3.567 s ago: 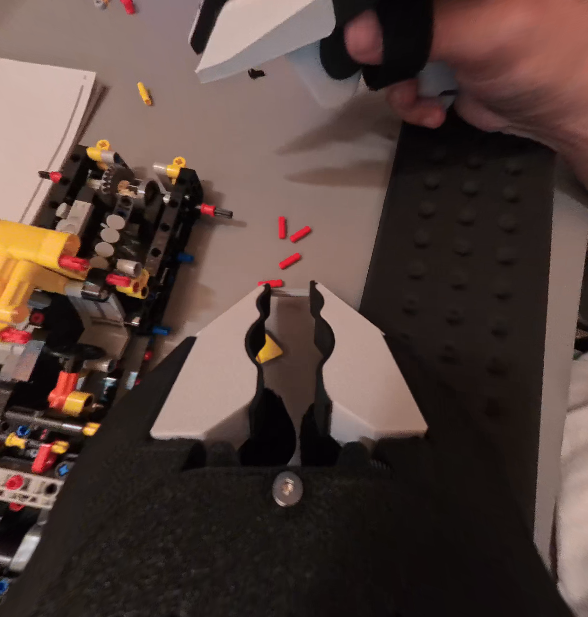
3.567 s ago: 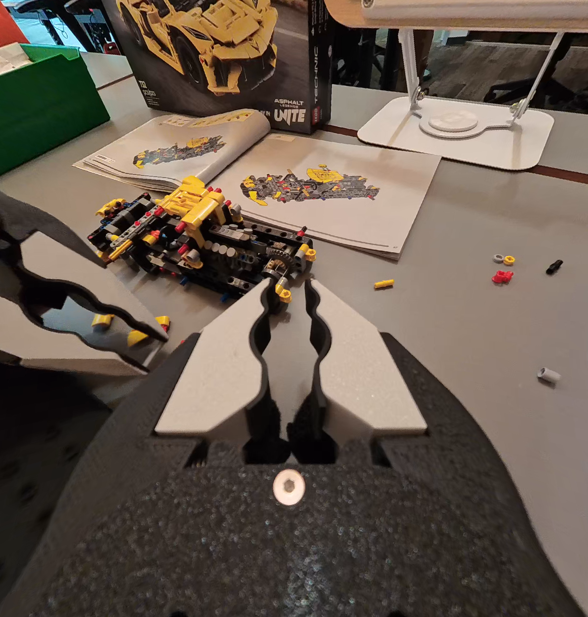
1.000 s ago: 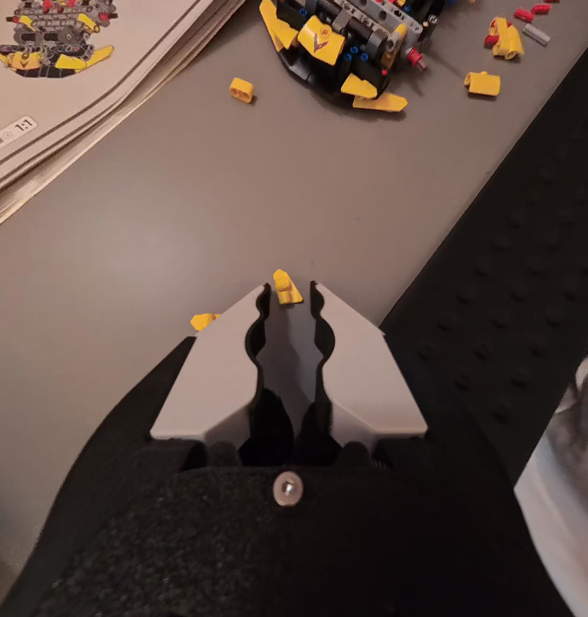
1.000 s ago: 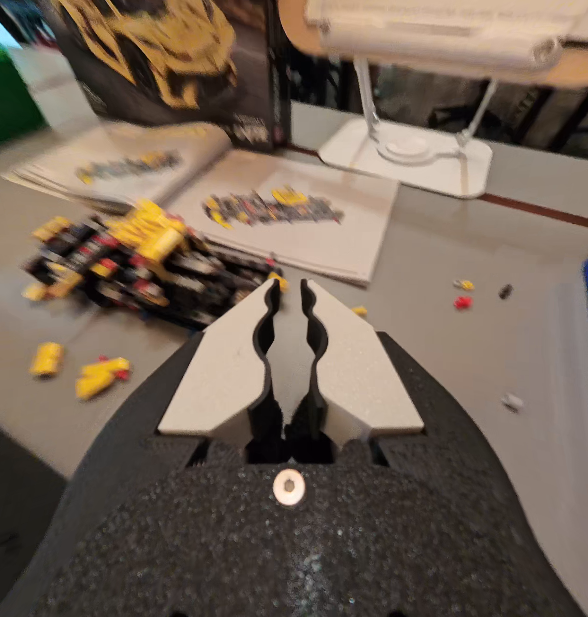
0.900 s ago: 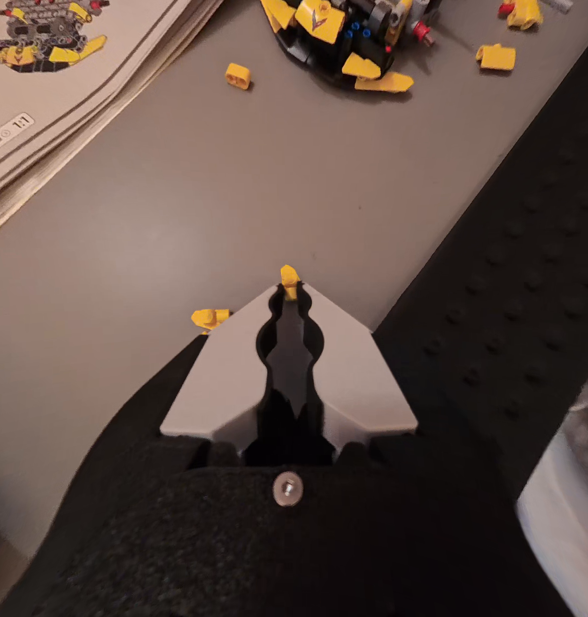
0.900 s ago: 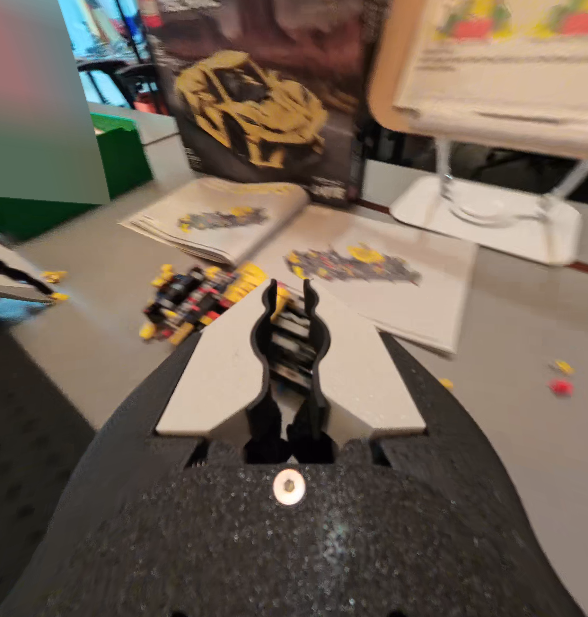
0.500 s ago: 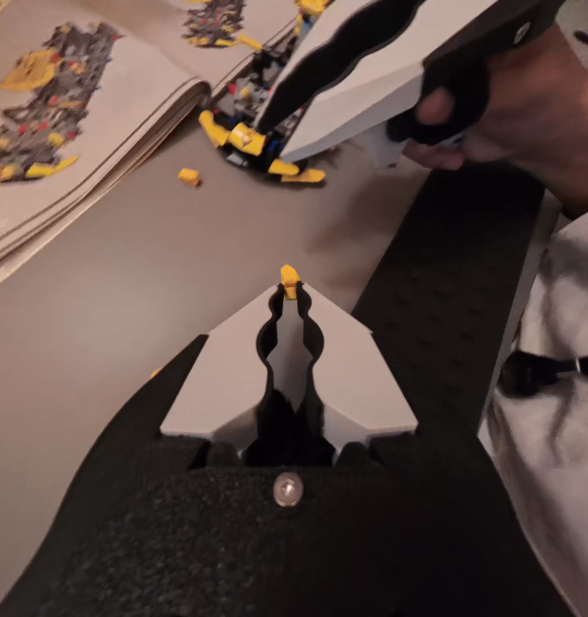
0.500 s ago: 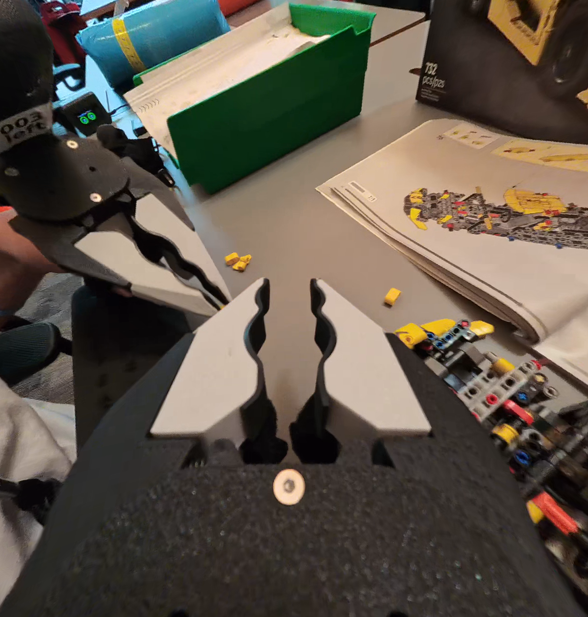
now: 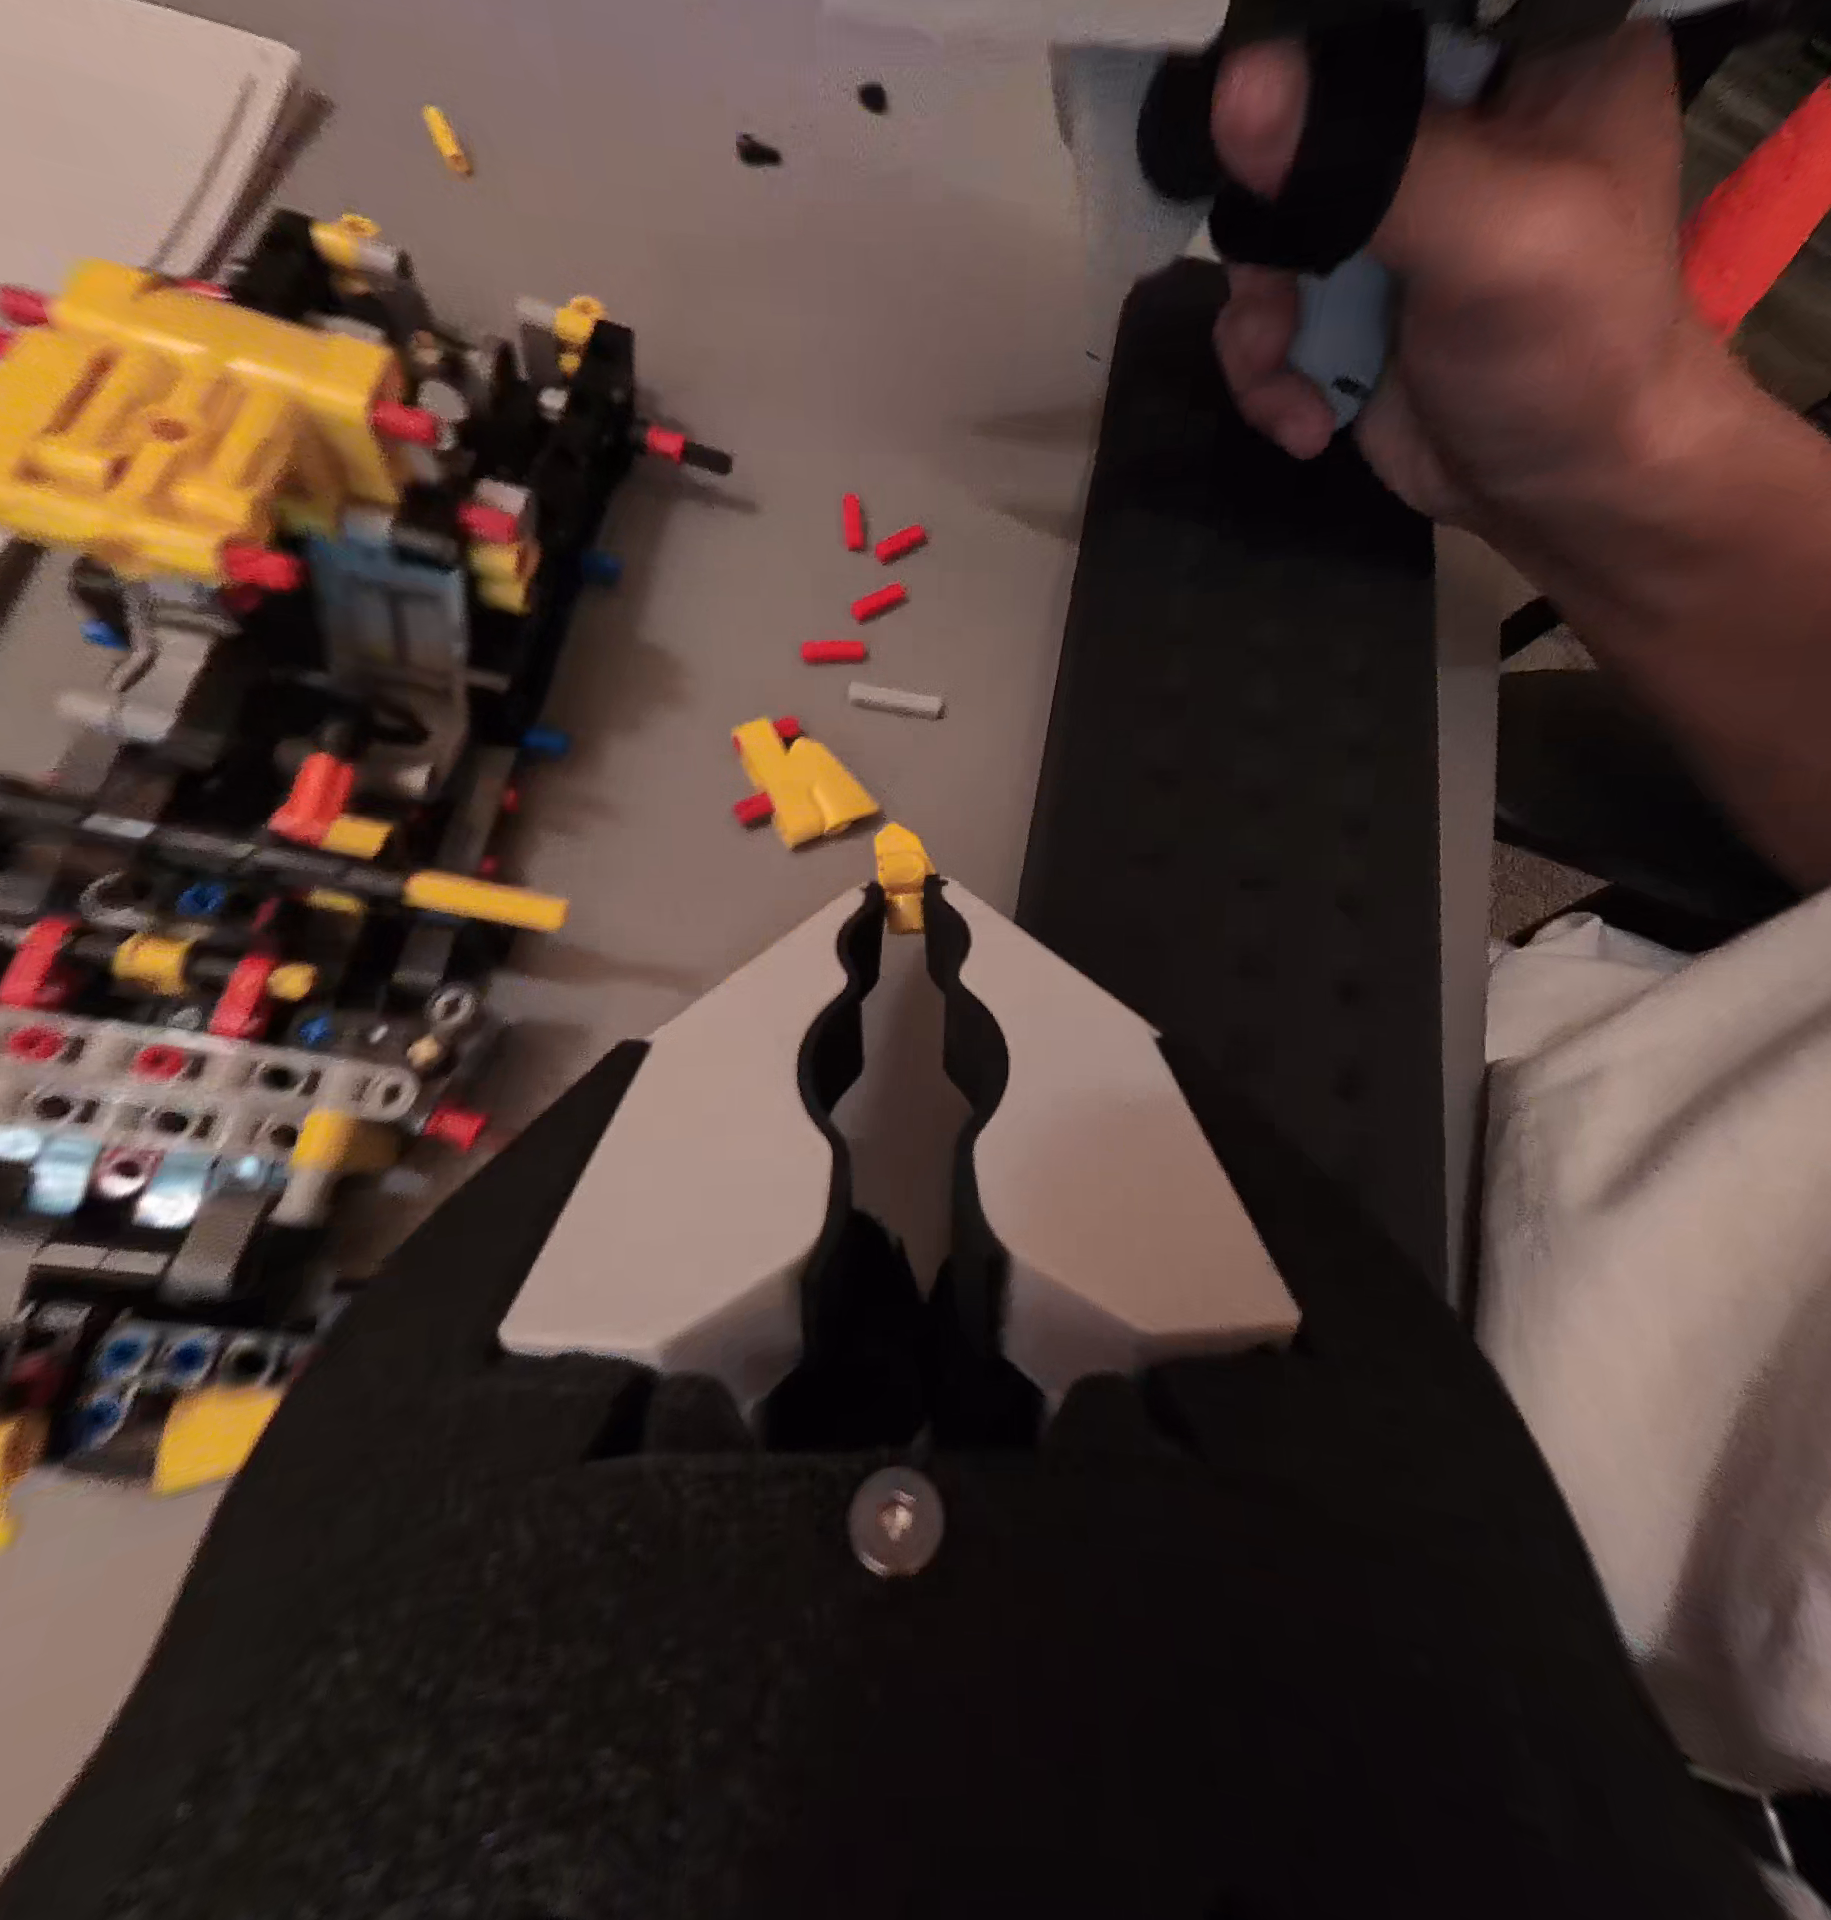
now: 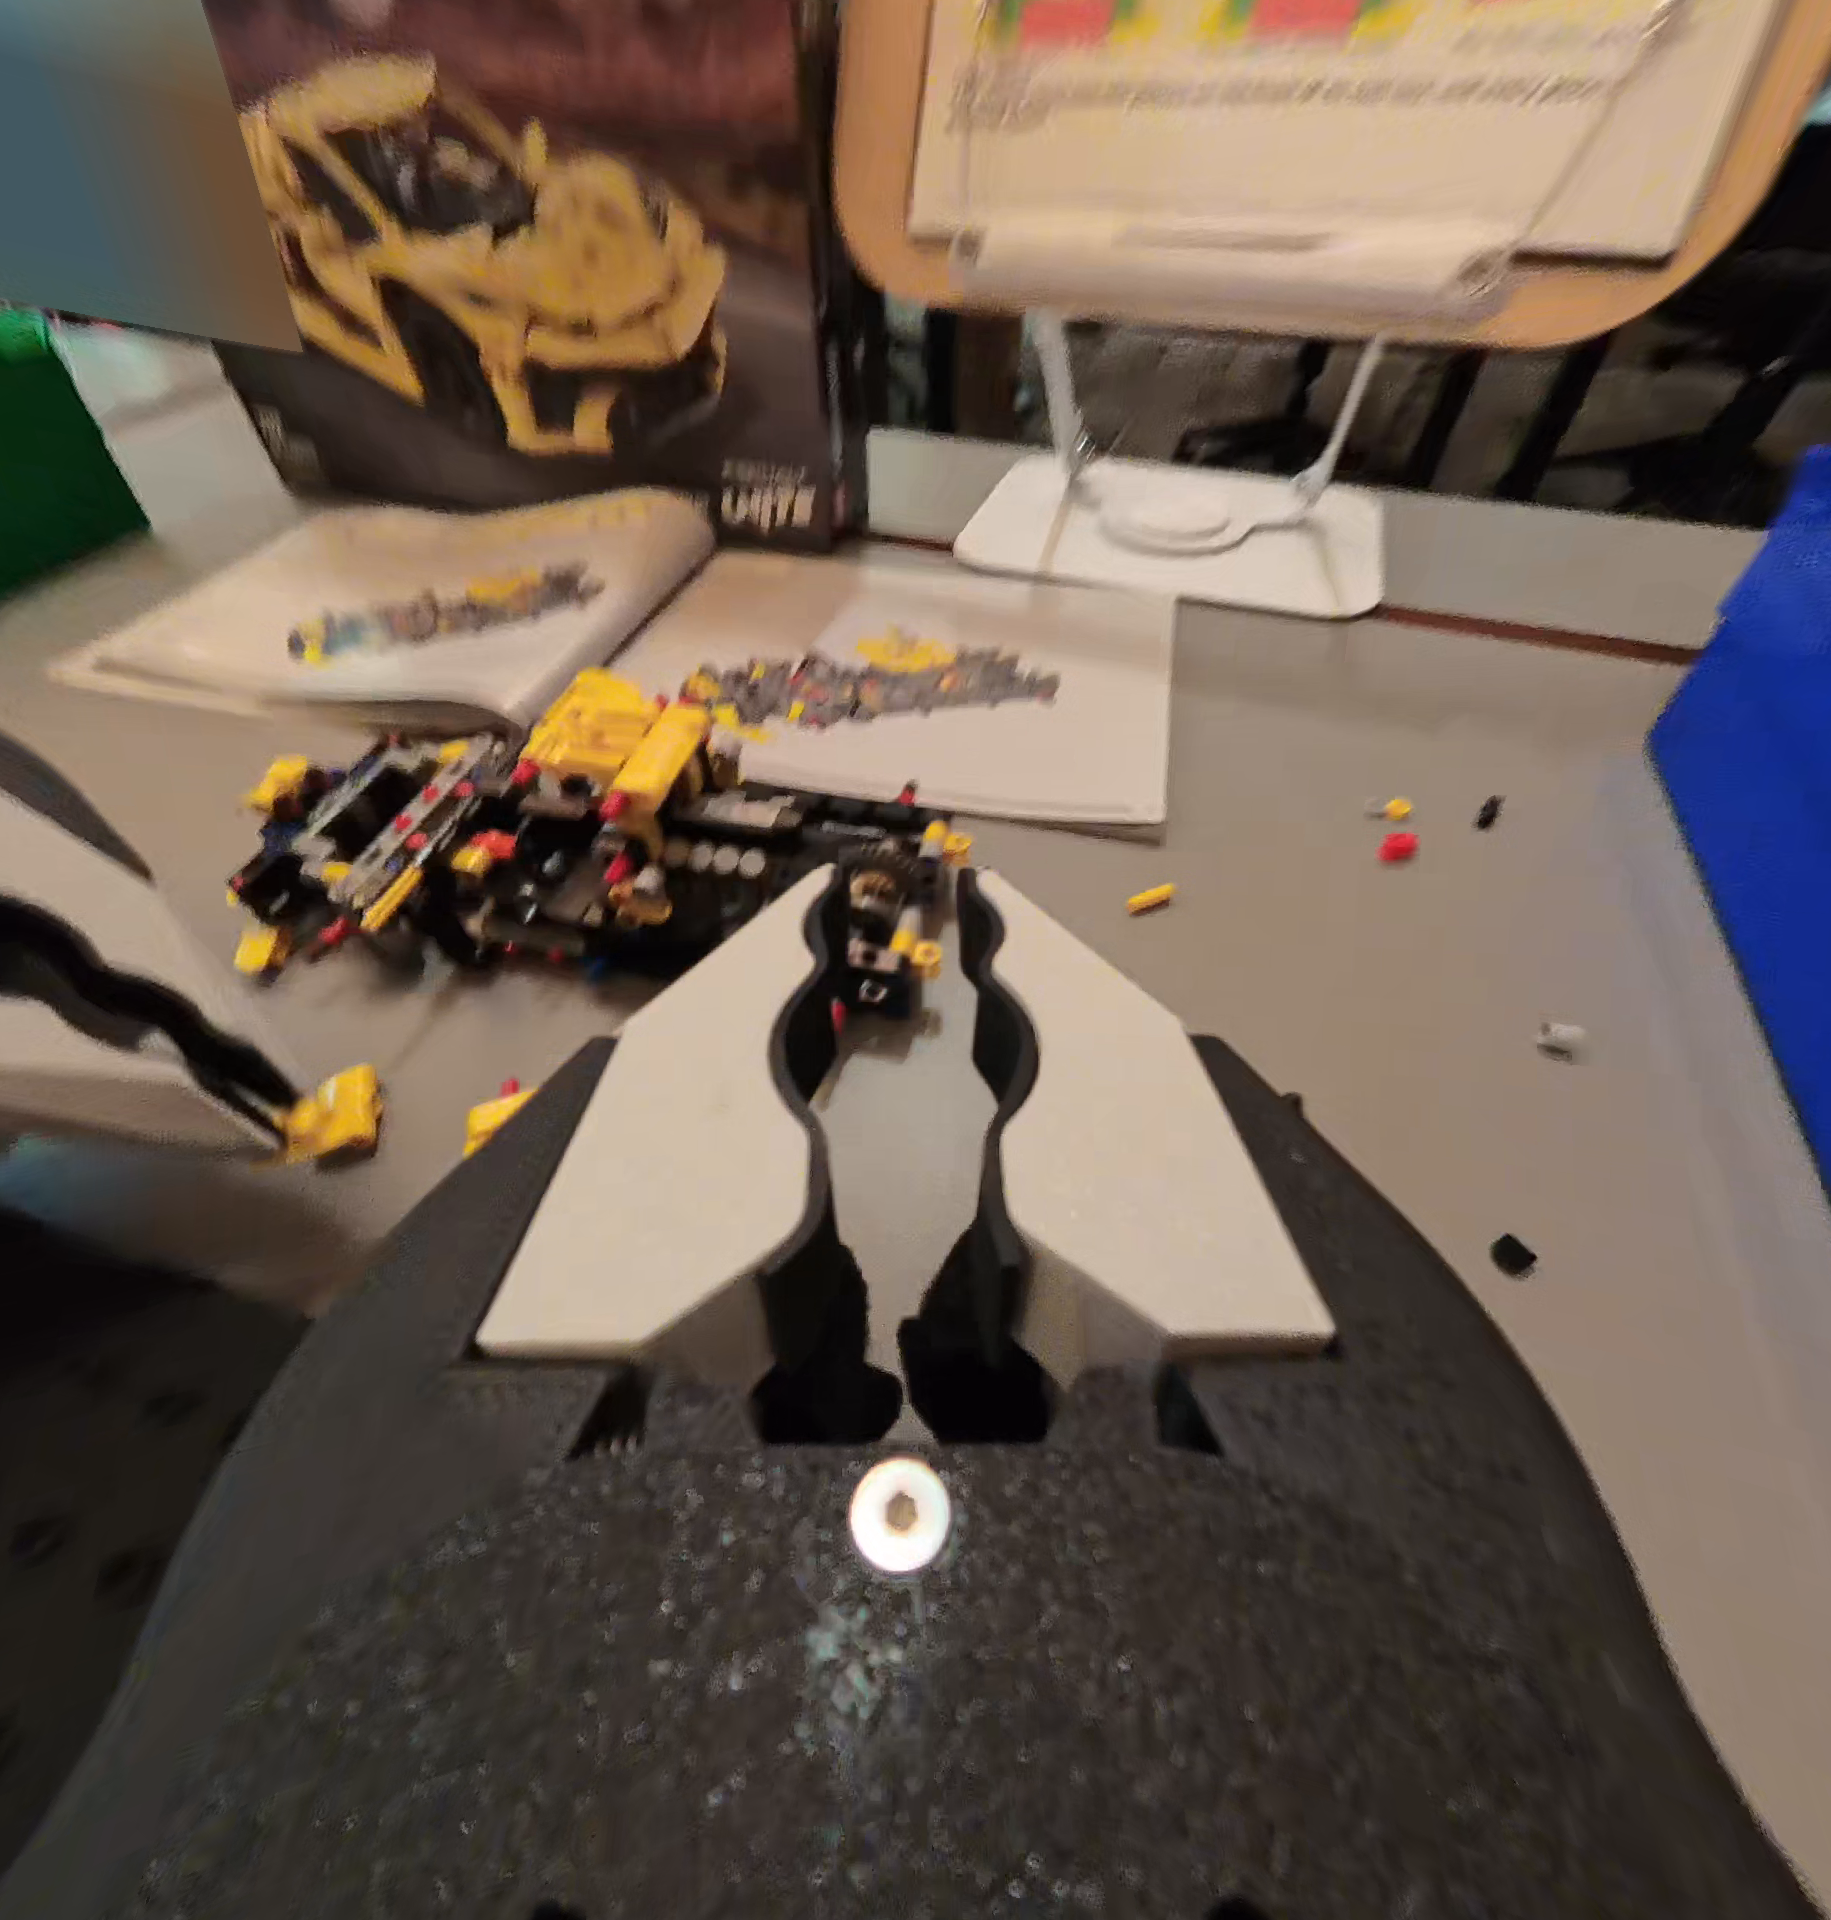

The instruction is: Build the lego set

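Note:
My left gripper [image 9: 900, 896] is shut on a small yellow piece [image 9: 903, 868], held at the fingertips just above the grey table. It also shows at the left of the right wrist view [image 10: 267, 1107], with the yellow piece [image 10: 334, 1114] at its tips. The half-built black and yellow car chassis [image 9: 267, 727] lies to the left of it. My right gripper [image 10: 898, 891] is open and empty, facing the rear end of the chassis [image 10: 578, 842]. Both views are blurred.
Several red pins [image 9: 875, 597], a grey pin [image 9: 895, 701] and yellow pieces [image 9: 802, 790] lie between chassis and black mat [image 9: 1233, 727]. An open instruction booklet [image 10: 942, 717], the set's box [image 10: 537, 260], a white stand [image 10: 1181, 530], a blue bin [image 10: 1794, 831] and a green bin [image 10: 28, 457] surround the chassis. The left gripper's tips are roughly 15 cm from the right gripper's.
My left gripper closed on the yellow piece, lifted it and swung over to the side of the chassis. My right gripper turned back from the green bin side to face the chassis.

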Tool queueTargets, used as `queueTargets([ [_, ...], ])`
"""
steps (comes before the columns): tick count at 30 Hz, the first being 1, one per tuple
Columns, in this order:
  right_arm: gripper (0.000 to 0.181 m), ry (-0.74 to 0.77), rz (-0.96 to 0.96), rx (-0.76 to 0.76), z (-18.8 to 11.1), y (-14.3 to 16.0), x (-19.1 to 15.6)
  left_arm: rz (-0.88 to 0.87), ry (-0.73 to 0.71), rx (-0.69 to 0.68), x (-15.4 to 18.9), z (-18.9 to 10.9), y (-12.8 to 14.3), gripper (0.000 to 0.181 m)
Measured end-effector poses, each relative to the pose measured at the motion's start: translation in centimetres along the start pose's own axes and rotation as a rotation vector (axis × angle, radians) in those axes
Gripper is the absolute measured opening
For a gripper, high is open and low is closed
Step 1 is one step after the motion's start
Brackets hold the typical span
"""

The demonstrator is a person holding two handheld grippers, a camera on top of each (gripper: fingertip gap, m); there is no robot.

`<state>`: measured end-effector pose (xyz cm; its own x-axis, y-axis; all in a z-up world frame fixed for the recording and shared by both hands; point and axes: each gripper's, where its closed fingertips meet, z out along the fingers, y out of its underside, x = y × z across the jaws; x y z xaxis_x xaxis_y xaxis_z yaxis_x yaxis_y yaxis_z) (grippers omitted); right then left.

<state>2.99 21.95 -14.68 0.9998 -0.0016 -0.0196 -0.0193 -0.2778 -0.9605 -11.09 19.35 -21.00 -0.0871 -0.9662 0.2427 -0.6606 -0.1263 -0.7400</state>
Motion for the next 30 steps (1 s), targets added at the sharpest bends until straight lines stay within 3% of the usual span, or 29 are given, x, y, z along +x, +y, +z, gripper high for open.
queueTargets([
  [1,0.019,0.003,0.02,0.023,-0.2,-0.2,0.4,0.011,-0.006,-0.026,0.2,0.7,0.0,0.007],
  [6,0.021,-0.088,0.082,0.064,-0.6,-0.5,-0.1,0.083,-0.081,-0.114,0.2,3.0,0.7,0.008],
  [9,0.021,-0.139,0.136,0.075,-0.7,-0.6,-0.2,0.002,-0.101,-0.026,0.2,1.1,0.1,0.026],
  [12,0.022,-0.168,0.185,0.091,-0.8,-0.8,-0.1,-0.198,-0.131,0.111,-0.8,-4.9,1.3,0.026],
  [15,0.022,-0.177,0.207,0.101,-0.9,-0.9,0.0,-0.34,-0.444,0.123,-6.1,-13.8,7.1,0.027],
  [17,0.022,-0.18,0.206,0.09,-0.7,-0.8,-0.1,-0.377,-0.674,0.044,-9.3,-19.4,11.8,0.028],
  [19,0.022,-0.177,0.193,0.076,-0.5,-0.6,-0.2,-0.414,-0.725,0.015,-10.5,-21.9,14.5,0.03],
  [22,0.021,-0.17,0.176,0.064,-0.4,-0.5,-0.3,-0.386,-0.666,0.024,-10.6,-21.8,15.4,0.031],
  [27,0.021,-0.163,0.199,0.076,-0.5,-0.6,0.1,-0.273,-0.67,-0.106,-11.4,-21.0,17.8,0.033],
  [30,0.021,-0.162,0.211,0.069,-0.4,-0.5,0.2,-0.247,-0.625,-0.077,-11.2,-20.3,17.6,0.032],
])
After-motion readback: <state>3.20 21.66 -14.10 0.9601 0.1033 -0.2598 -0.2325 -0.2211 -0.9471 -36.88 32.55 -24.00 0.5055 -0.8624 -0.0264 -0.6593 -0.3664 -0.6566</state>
